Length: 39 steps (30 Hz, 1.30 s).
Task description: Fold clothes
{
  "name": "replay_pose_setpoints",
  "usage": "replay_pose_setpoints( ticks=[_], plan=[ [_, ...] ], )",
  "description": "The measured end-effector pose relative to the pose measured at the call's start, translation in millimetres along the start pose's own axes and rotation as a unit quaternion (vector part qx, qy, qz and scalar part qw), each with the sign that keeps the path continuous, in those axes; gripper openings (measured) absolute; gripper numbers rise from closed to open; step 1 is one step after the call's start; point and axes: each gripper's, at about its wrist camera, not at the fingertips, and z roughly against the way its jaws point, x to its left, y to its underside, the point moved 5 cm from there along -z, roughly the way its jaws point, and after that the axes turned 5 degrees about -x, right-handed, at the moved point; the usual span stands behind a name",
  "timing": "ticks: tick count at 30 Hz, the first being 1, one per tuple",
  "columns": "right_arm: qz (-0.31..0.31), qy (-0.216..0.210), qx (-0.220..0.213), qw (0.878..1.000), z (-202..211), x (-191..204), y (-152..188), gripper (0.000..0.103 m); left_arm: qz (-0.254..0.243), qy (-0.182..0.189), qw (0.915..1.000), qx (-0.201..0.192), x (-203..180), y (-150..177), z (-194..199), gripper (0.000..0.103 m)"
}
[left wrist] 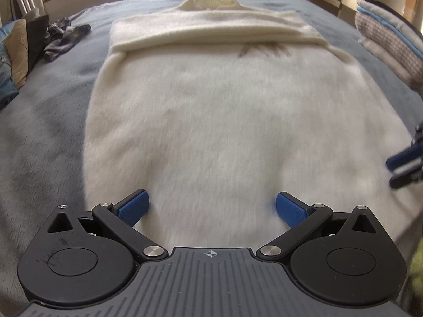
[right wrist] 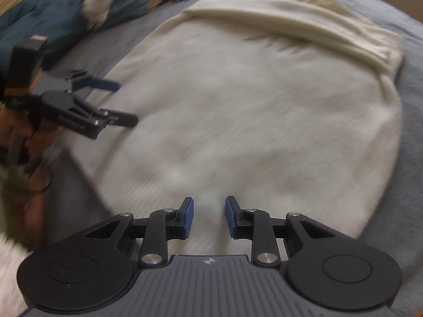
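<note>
— So, where is the sweater (left wrist: pixel 211 121) lying?

— Flat on the grey-blue blanket (left wrist: pixel 53 111), collar at the far end. Both sleeves are folded across the chest, forming a thick band just below the collar, and a dark mark shows on the fabric right under that band.

— And the left gripper (left wrist: pixel 211 208)?

— It hangs over the near hem of the sweater, jaws spread wide, blue pads well apart with only fabric showing beneath them. Nothing is pinched.

— The right gripper (right wrist: pixel 208 216)?

— Also above the near part of the sweater, towards its right side. Its jaws stand a little apart, a narrow gap between the pads, and no cloth is caught between them. The view is blurred, so I cannot tell whether the fingertips touch the knit.

— Anything else around the sweater?

— Left of it, a heap of clothes (left wrist: pixel 15 52) and some dark socks (left wrist: pixel 66 39). Right of it, a folded stack (left wrist: pixel 388 42) of checked and blue fabric. In the right wrist view a hand (right wrist: pixel 29 137) grips the left tool beside the sweater's left edge
</note>
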Motion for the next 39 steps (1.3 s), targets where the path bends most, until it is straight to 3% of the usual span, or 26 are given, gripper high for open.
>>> replay_pose_setpoints(
  ticks=[5, 11, 16, 23, 30, 34, 39],
  plan=[
    [-0.006, 0.011, -0.020, 1.000, 7.3, -4.7, -11.8, 0.028, -0.033, 0.009, 0.9989, 0.031, -0.4, 20.2, 14.5, 0.103],
    [-0.040, -0.008, -0.068, 0.997, -4.9, -11.8, -42.9, 0.028, -0.065, 0.015, 0.9958, 0.063, 1.5, 36.0, 29.8, 0.103],
    [-0.050, -0.028, -0.093, 0.994, -17.8, -5.0, -59.3, 0.028, -0.051, 0.004, 0.9936, 0.101, 17.8, 49.1, 46.3, 0.101],
    [-0.062, -0.027, -0.131, 0.989, -20.5, -6.9, -80.9, 0.028, -0.016, -0.025, 0.9987, 0.041, 41.4, 4.1, 70.7, 0.101],
    [-0.059, 0.027, -0.140, 0.988, -16.7, -15.8, -96.2, 0.028, -0.014, -0.029, 0.9991, -0.027, 13.6, -62.9, 34.5, 0.101],
    [-0.086, 0.049, -0.142, 0.985, -12.9, -32.2, -93.8, 0.028, 0.008, -0.036, 0.9987, -0.034, 7.1, -81.9, 7.0, 0.099],
    [-0.118, 0.067, -0.135, 0.982, -13.3, -51.6, -86.0, 0.028, 0.034, -0.029, 0.9987, -0.022, 13.5, -81.8, -9.2, 0.098]
  ],
)
